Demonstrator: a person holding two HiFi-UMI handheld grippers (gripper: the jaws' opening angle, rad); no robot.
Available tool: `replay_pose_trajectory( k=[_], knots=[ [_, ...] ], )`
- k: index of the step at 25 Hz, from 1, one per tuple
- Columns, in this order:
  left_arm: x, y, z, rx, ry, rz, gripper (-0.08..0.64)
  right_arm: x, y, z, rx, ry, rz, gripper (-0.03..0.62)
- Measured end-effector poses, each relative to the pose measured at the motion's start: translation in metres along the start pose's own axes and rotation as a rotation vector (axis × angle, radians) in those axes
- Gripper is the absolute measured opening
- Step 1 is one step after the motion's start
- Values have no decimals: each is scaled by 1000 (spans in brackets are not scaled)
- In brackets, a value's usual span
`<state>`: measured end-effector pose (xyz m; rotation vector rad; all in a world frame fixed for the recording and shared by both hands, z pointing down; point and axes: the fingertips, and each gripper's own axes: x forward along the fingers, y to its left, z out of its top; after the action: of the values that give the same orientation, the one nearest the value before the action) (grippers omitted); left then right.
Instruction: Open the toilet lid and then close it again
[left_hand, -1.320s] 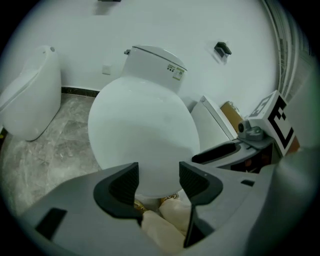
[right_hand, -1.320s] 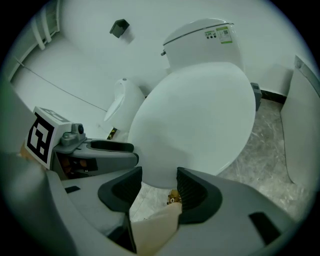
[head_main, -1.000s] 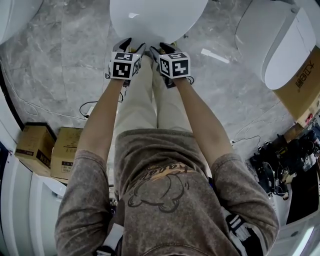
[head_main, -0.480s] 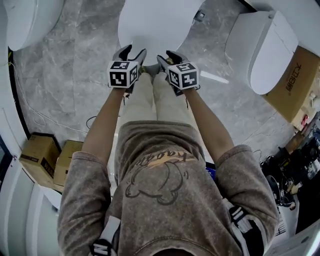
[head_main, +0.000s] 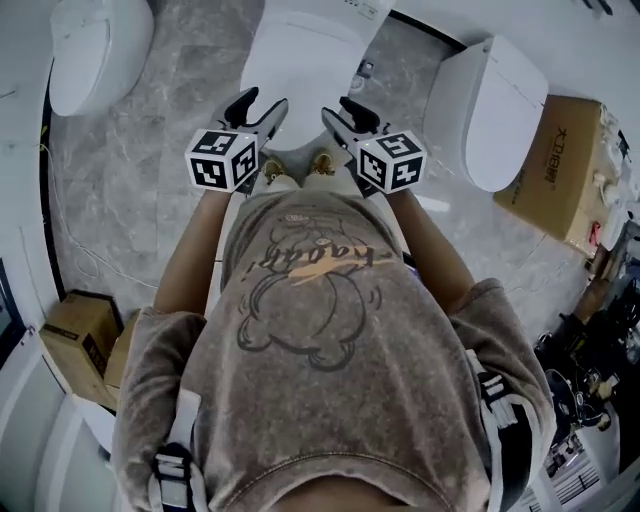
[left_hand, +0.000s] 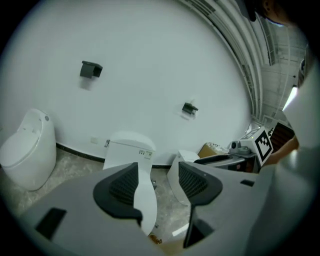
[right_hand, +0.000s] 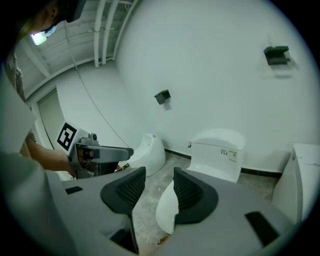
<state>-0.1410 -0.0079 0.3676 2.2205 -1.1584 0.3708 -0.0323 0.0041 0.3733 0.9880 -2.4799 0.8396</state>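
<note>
While both grippers hang clear above the toilet, the items stand thus. Left gripper (head_main: 260, 105), eleven o'clock from the person: jaws partly apart, nothing between them. Toilet lid (head_main: 300, 75), twelve o'clock: lying down shut, touched by neither gripper. Right gripper (head_main: 348, 112), one o'clock: jaws likewise apart, empty. Status, as a judgement: the lid is closed, so either nothing has begun or the whole cycle is finished.

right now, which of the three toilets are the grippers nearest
The middle toilet, straight ahead of the left gripper and right gripper. The left toilet sits off to one side, and the right toilet stands beside the cardboard box.
</note>
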Motion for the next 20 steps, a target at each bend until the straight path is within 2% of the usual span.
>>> replay_pose_trajectory(
  k=[4,10,14,16,20],
  knots=[
    [-40,-19,43,25,-100,-14,250,-42,21,45,-85,-124,-11,190],
    [-79,-29,77,83,-205,-2,239,-85,24,85,-144,-285,-71,133],
    [-89,-26,90,129,-280,8,78,-93,24,98,-186,-334,-105,55],
    [-91,-22,92,149,-303,19,15,-89,25,101,-204,-350,-120,38],
    [-87,-20,89,187,-327,39,9,-83,22,99,-218,-380,-151,29]
  ],
)
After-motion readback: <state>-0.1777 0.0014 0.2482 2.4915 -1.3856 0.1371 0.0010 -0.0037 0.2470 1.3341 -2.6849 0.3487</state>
